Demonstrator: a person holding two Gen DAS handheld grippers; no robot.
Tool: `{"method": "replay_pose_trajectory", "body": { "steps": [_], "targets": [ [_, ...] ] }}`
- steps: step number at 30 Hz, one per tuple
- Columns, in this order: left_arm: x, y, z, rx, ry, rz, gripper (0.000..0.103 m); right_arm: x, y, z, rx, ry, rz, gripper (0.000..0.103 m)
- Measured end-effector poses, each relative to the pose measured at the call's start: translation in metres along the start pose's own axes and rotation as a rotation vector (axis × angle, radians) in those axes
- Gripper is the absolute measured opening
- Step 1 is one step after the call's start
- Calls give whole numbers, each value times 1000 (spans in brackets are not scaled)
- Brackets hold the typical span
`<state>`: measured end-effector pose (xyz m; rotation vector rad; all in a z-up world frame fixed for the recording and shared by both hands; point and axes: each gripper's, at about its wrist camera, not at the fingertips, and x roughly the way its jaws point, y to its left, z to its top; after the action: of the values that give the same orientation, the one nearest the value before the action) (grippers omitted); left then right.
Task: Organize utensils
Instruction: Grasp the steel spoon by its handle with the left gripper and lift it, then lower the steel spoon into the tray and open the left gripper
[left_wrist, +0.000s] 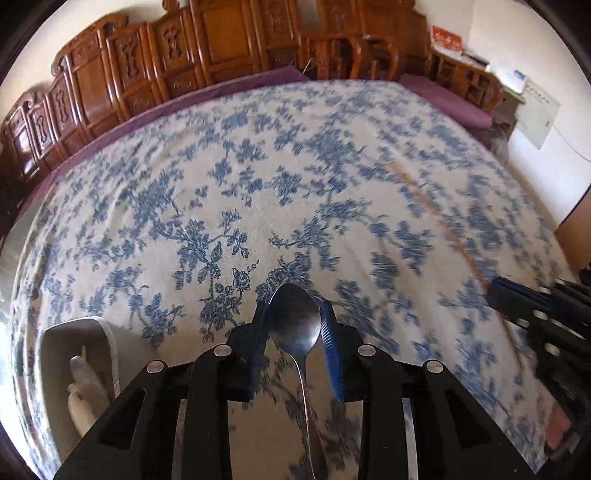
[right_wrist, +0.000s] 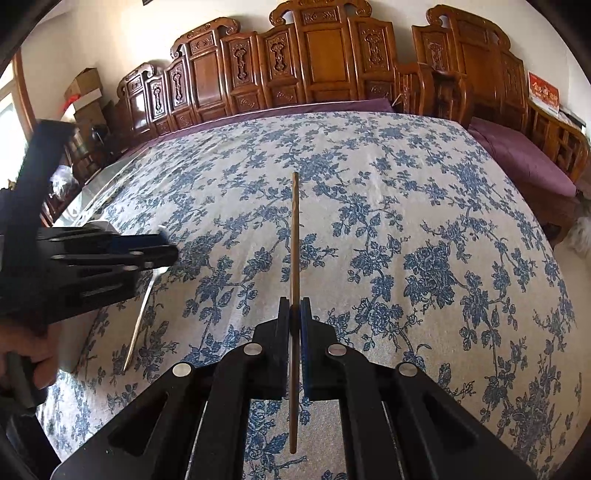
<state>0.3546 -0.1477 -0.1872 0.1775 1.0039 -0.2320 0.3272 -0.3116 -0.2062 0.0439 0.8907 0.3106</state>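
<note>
My left gripper (left_wrist: 295, 306) is shut on a steel spoon (left_wrist: 295, 325), bowl forward and handle running back under the camera, held above the blue-flowered tablecloth (left_wrist: 258, 166). In the right wrist view the left gripper (right_wrist: 173, 253) is at the left with the spoon handle (right_wrist: 140, 317) hanging down. My right gripper (right_wrist: 294, 310) is shut on a wooden chopstick (right_wrist: 294, 240) that points straight ahead above the cloth. The right gripper (left_wrist: 498, 291) shows at the right edge of the left wrist view, with the blurred chopstick (left_wrist: 439, 218) sticking out from it.
A grey utensil tray (left_wrist: 107, 332) holding a white ceramic spoon (left_wrist: 83, 376) sits at the lower left of the left wrist view. Carved wooden benches (right_wrist: 314, 66) with purple cushions (right_wrist: 524, 158) line the table's far and right sides. Cardboard boxes (right_wrist: 86, 92) stand far left.
</note>
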Motion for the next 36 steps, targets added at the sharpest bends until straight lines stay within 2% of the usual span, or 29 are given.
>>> {"method": "replay_pose_trajectory", "body": {
  "steps": [6,11,28,32,36],
  "targets": [
    [-56,-2,-7,9,-100,-20,27,-4,12,-1,-10,-8,7,6],
    [-90,6,-15,2,-149,-27,27,-7,29,-7,-37,-8,19,6],
    [-169,45,-44,-27,-235,28,27,-28,69,-37,-73,3,36,6],
    [-180,57,-51,-40,-249,42,27,-37,77,-45,-52,-7,58,6],
    [-182,69,-57,-57,-248,55,27,-41,94,-52,-83,-10,78,6]
  ]
}}
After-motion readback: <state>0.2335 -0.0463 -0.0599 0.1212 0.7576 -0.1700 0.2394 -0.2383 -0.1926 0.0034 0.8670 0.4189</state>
